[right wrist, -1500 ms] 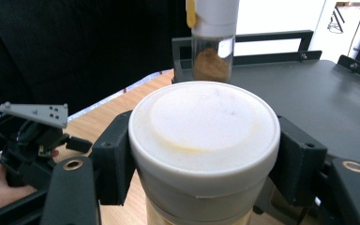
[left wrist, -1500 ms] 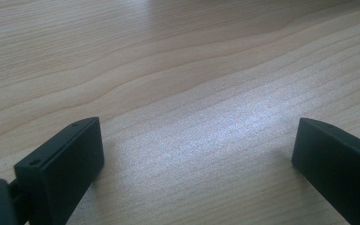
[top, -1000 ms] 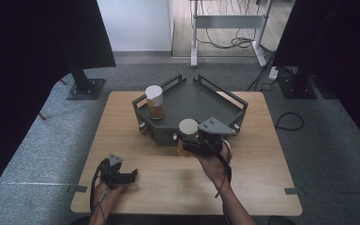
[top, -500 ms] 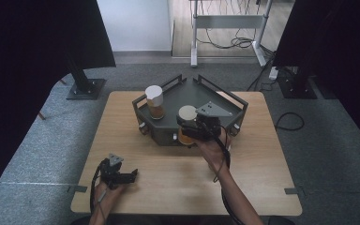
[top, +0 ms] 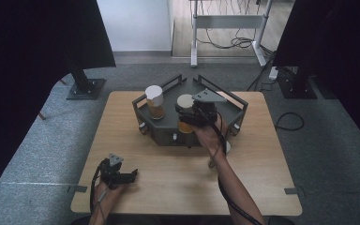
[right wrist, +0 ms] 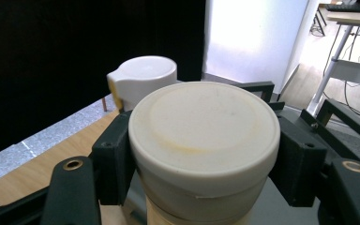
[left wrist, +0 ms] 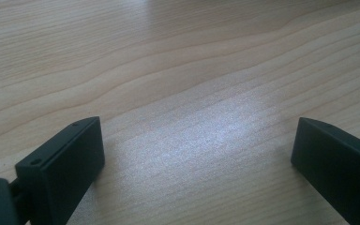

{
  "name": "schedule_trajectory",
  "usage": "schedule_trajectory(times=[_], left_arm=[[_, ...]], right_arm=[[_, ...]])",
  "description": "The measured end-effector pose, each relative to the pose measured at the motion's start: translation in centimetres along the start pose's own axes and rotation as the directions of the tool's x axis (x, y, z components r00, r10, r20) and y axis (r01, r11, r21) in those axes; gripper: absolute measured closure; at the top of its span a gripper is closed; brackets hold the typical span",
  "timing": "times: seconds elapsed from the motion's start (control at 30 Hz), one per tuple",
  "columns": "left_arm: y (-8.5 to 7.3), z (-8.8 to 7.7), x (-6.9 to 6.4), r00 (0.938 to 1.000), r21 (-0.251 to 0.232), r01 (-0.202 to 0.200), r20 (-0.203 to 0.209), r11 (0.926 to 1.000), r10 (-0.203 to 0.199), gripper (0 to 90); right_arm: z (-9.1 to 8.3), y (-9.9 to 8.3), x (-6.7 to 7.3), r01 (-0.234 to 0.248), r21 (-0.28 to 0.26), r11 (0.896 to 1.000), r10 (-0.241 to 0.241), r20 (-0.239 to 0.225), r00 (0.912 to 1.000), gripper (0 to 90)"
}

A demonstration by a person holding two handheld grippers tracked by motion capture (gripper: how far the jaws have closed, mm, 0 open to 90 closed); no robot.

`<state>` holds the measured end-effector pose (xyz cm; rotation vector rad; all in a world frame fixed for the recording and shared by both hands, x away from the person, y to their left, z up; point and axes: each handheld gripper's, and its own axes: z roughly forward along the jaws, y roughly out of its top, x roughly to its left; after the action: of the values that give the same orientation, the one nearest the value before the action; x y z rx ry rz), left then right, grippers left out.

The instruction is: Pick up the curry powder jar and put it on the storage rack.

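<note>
Right claw (top: 190,114): pinching the white lid of a jar (right wrist: 204,140), one black jaw pressed to each side; jar holds amber contents and is over the near part of the dark grey tray (top: 168,126).
Second jar (top: 154,101): white-lidded, amber contents, standing in the tray's left part, apart from the first.
Left claw (top: 127,176): jaws spread wide, nothing between them, low over bare wood at the near left.
Surface (top: 253,154): pale wood, carrying the tray toward its far middle.
Floor: grey carpet around.
</note>
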<state>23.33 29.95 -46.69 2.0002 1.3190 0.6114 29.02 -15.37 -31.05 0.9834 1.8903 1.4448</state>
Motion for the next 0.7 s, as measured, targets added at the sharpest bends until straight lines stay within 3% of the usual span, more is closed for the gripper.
schedule_trajectory(times=[0.47, 0.7], left_arm=[[0.0, 0.0, 0.1, 1.0, 0.0, -0.003, 0.004, 1.0, 0.003, 2.5], [0.0, 0.0, 0.1, 1.0, 0.0, -0.004, 0.005, 1.0, 0.004, 2.5]], right_arm=[[3.2, 1.0, -1.2, 0.011, -0.001, 1.0, -0.011, 0.019, 0.9998, 32.8], [4.5, 0.9, -1.7, -0.009, 0.004, 1.0, 0.009, 0.035, 0.9994, 32.7]])
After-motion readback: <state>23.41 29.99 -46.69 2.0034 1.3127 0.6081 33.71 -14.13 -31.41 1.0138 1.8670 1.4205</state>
